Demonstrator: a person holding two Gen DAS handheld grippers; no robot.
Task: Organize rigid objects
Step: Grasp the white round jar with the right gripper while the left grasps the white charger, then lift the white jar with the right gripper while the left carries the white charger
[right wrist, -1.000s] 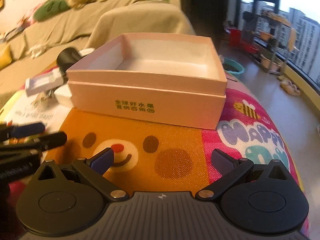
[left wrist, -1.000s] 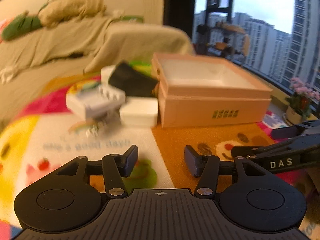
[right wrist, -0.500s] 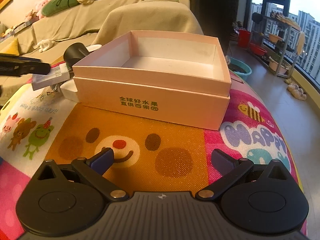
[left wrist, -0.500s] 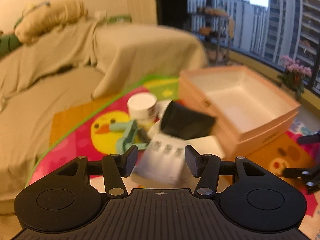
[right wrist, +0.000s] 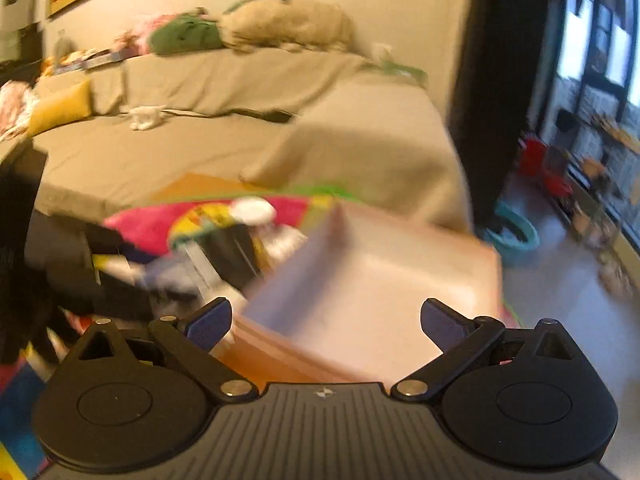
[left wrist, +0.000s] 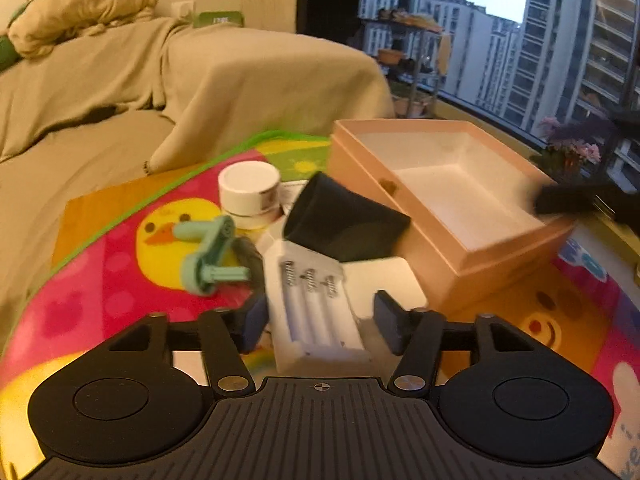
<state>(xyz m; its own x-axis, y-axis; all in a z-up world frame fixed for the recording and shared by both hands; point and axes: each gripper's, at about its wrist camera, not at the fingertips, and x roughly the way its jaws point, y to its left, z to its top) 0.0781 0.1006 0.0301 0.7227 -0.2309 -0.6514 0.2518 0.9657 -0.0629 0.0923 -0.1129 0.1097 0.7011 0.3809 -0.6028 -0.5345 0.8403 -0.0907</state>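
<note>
1. The left claw [left wrist: 320, 316] is hovering low over the mat [left wrist: 120, 276], its fingers parted to a middling gap, with the white battery holder [left wrist: 312, 312] lying between them; contact cannot be made out.
2. The right claw [right wrist: 326, 322] is hanging above the pink box [right wrist: 380, 300], spread wide and gripping nothing; this view is blurred.
3. The box [left wrist: 452, 200] is sitting open just right of the holder, its near corner beside the right finger.
4. A black pouch [left wrist: 344, 224], white jar [left wrist: 249, 192] and teal crank [left wrist: 208, 256] are crowding the far and left sides.
</note>
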